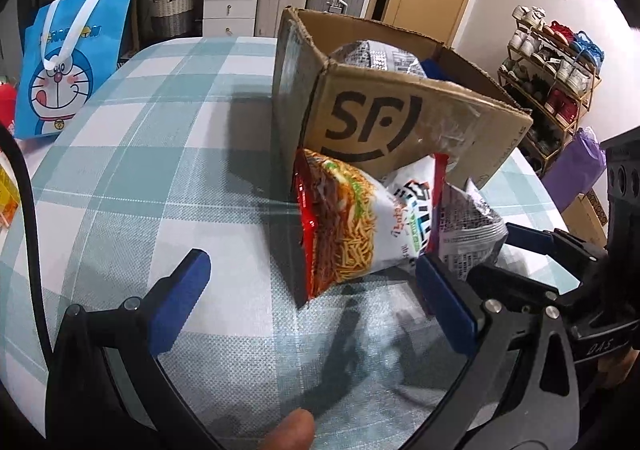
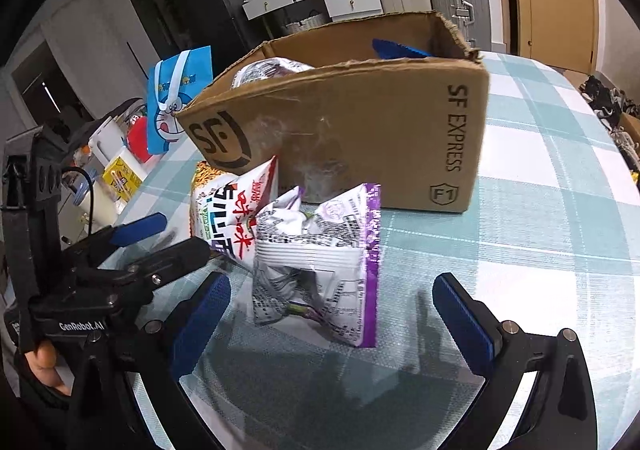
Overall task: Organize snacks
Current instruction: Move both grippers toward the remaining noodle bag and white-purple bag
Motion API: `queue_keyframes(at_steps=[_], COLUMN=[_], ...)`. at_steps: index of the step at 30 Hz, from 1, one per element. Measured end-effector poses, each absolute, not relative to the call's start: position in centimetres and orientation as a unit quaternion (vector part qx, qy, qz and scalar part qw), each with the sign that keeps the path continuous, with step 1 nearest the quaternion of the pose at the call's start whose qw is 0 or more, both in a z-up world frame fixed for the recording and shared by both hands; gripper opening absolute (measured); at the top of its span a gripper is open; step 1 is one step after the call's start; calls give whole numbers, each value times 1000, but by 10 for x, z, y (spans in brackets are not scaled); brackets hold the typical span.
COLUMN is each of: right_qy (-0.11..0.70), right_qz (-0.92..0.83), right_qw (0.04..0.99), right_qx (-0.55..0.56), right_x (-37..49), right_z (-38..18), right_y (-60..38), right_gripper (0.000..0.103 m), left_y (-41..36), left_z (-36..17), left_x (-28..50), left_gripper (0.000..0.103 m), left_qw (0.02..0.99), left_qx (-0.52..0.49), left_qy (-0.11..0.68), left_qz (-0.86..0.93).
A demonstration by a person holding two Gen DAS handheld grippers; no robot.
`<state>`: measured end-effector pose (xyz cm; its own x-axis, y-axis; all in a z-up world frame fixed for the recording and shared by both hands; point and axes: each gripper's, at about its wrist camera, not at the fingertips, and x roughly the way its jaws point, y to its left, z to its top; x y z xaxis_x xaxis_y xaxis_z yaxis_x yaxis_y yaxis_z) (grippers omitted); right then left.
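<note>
On the checked table (image 2: 540,210), near the box (image 2: 360,138), both packets lean unpacked: the right claw (image 2: 332,310) gapes empty before the purple one (image 2: 320,270), likely needing to advance and pinch, the left claw (image 1: 308,302) wide, empty.

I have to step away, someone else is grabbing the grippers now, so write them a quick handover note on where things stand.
Left gripper: open, empty, facing the noodle snack bag.
Right gripper: open, empty, facing the purple-edged bag.
Both bags lean on the table against the front of the cardboard box.
Done: a silver bag and something blue already sit in the box.
Left: the two bags outside the box.
</note>
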<state>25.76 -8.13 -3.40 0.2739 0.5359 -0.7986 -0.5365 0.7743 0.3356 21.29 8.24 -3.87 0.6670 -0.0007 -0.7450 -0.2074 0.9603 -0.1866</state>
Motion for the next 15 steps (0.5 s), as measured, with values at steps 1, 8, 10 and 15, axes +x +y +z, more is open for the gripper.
queue_keyframes(at_steps=[1,8,10,15], right_qy=[502,505,507,511], right_qz=[336,342,342,348], right_qw=[797,792,791,786], right_qx=[0,12,14,19], right_x=[258,262,264,268], right_z=[-35,-41,-43,-48], right_y=[-80,-70,-69,-68], right_gripper=[103,103,102,91], left_y=[83,93,93,94], left_z=[-40,-40,-40,-39], left_x=[213,211,211,210], left_gripper=[102,102,102,102], left_qw=[903,902,902,901], left_qx=[-130,-140,-136,-136], left_qy=[406,402,404,406], left_qz=[57,65,67,72])
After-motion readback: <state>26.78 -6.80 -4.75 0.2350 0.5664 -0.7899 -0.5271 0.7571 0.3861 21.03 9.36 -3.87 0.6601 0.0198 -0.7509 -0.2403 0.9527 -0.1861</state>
